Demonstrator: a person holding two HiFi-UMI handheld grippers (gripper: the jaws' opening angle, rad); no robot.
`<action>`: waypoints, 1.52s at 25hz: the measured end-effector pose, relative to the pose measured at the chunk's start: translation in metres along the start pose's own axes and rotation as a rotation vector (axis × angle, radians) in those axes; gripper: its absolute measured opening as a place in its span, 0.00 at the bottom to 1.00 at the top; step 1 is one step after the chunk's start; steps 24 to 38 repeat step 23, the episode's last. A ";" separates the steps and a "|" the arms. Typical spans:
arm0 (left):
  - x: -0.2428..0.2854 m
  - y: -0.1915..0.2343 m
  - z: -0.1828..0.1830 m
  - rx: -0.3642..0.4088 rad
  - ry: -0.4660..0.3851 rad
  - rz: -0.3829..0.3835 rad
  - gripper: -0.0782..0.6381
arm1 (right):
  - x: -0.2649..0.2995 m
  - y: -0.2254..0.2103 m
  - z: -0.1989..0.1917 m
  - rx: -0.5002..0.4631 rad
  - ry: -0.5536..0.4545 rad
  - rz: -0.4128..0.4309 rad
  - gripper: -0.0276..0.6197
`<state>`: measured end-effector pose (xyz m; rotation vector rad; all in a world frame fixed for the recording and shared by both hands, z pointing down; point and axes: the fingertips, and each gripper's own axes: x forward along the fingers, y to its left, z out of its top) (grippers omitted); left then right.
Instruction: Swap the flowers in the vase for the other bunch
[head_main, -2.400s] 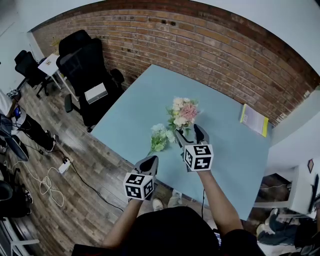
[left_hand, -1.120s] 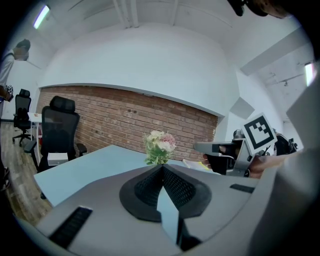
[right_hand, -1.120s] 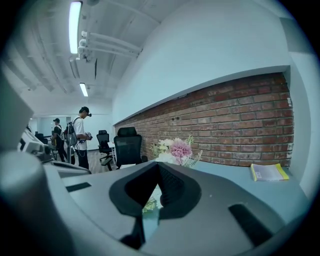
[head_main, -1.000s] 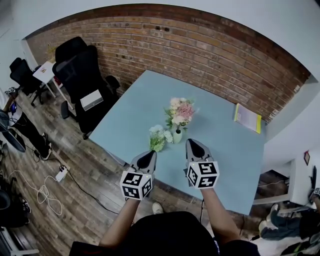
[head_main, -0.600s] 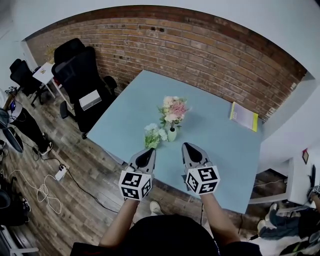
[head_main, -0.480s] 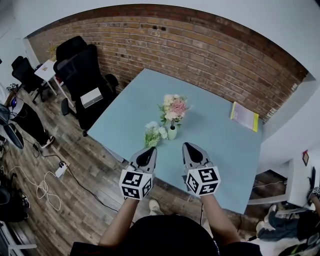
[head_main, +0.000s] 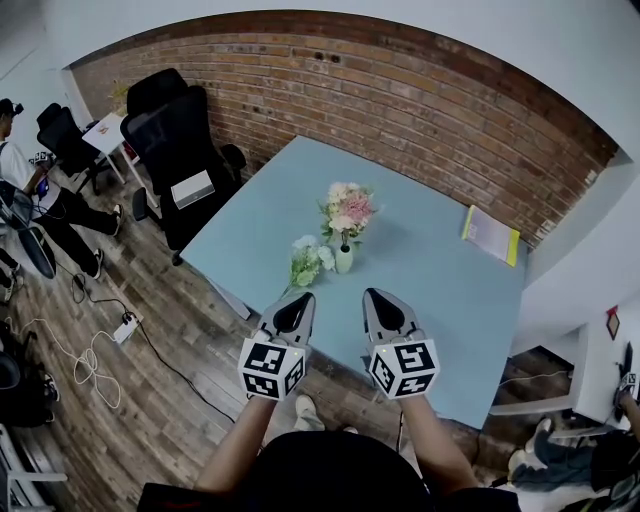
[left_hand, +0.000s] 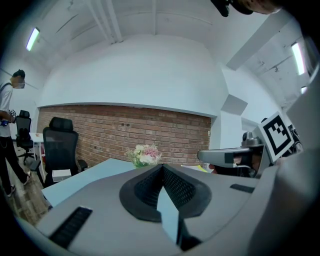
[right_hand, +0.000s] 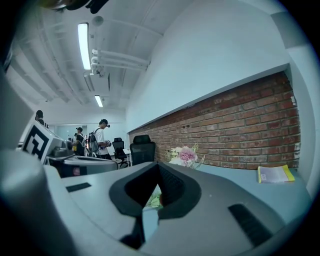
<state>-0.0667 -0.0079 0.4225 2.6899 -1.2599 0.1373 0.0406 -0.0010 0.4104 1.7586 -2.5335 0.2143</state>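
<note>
Both clenched empty: wedge-nosed grey left gripper (head_main: 296, 300) & right gripper (head_main: 372, 297), near smooth blue table (head_main: 440, 270) w/ pale vase (head_main: 344, 261).

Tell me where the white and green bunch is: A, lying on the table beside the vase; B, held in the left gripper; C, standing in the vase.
A: the white and green bunch lies on the table right beside the vase, which holds the pink bunch.
</note>
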 end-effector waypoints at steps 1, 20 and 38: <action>-0.002 -0.003 0.000 0.001 0.000 0.002 0.12 | -0.004 0.001 0.000 -0.001 -0.001 0.003 0.06; -0.032 -0.044 -0.002 0.021 -0.013 0.031 0.12 | -0.044 0.014 -0.004 -0.007 -0.020 0.063 0.06; -0.035 -0.046 -0.004 0.025 -0.009 0.033 0.12 | -0.048 0.016 -0.005 -0.006 -0.019 0.067 0.06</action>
